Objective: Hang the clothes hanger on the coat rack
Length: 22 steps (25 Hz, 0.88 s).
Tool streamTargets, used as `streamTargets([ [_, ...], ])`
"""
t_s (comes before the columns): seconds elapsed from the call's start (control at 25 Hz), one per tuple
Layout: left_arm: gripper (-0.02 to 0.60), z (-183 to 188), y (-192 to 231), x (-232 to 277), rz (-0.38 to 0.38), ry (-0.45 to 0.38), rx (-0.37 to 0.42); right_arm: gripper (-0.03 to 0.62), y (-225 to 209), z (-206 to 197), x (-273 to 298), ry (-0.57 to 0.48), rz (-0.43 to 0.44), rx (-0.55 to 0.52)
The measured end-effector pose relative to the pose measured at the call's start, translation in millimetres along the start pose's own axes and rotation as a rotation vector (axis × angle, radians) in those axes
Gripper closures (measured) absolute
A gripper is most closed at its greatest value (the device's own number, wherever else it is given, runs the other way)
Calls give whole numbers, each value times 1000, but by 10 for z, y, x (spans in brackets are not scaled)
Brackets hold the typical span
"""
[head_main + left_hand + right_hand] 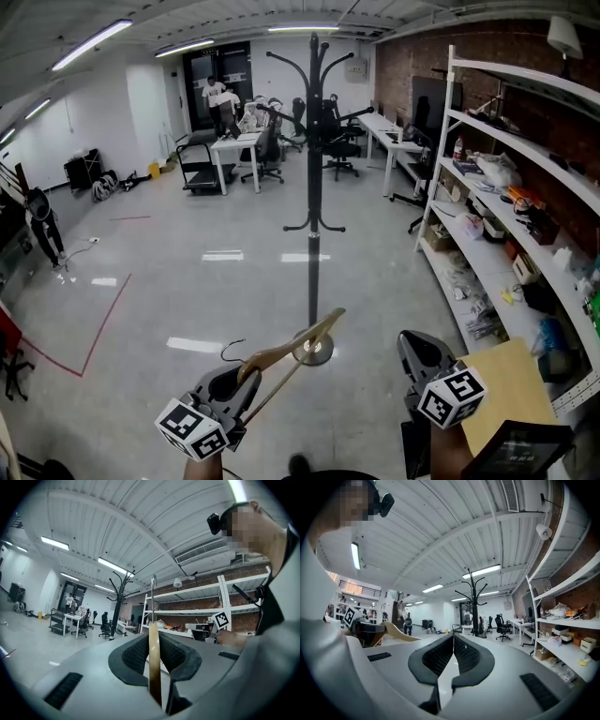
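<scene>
gripping the wooden clothes hanger [292,347] by its middle, the left gripper [246,377] has its jaws clamped on the wood. in the left gripper view the bar stands edge-on between the pads, and the metal hook rises clear past them. by my read, that hold leaves the hook free to catch a peg. the hanger sits low in front of the person, tilted, one arm pointing toward the coat rack [314,178]. the rack stands out on the open floor, well apart from both tools, its curved pegs up high. the right gripper [419,354] hangs alongside, jaws pressed together on nothing, apparently idle for now. the hanging is not yet begun. the next call looks like closing in on the rack and lifting that hook up over a peg.
</scene>
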State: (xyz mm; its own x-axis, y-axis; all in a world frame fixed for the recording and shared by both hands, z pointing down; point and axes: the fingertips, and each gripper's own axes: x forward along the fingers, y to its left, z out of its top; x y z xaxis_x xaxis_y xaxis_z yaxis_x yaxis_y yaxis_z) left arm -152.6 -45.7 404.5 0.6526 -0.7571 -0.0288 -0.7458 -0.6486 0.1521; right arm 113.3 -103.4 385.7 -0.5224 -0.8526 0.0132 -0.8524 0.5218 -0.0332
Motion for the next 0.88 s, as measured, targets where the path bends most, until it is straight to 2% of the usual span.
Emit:
streamTargets([
  [0.24, 529, 75, 606, 183, -27, 15, 5, 586, 67, 40, 600, 2, 2, -17],
  [0.4, 529, 144, 863, 357, -51, 33, 7, 586, 8, 63, 884, 4, -8, 1],
  [0.6, 529, 215, 1093, 724, -69, 55, 35, 586, -289, 81, 1263, -13, -14, 25],
  [0.88, 529, 349, 1295, 1598, -117, 91, 104, 586, -898, 226, 1902, -63, 49, 19],
])
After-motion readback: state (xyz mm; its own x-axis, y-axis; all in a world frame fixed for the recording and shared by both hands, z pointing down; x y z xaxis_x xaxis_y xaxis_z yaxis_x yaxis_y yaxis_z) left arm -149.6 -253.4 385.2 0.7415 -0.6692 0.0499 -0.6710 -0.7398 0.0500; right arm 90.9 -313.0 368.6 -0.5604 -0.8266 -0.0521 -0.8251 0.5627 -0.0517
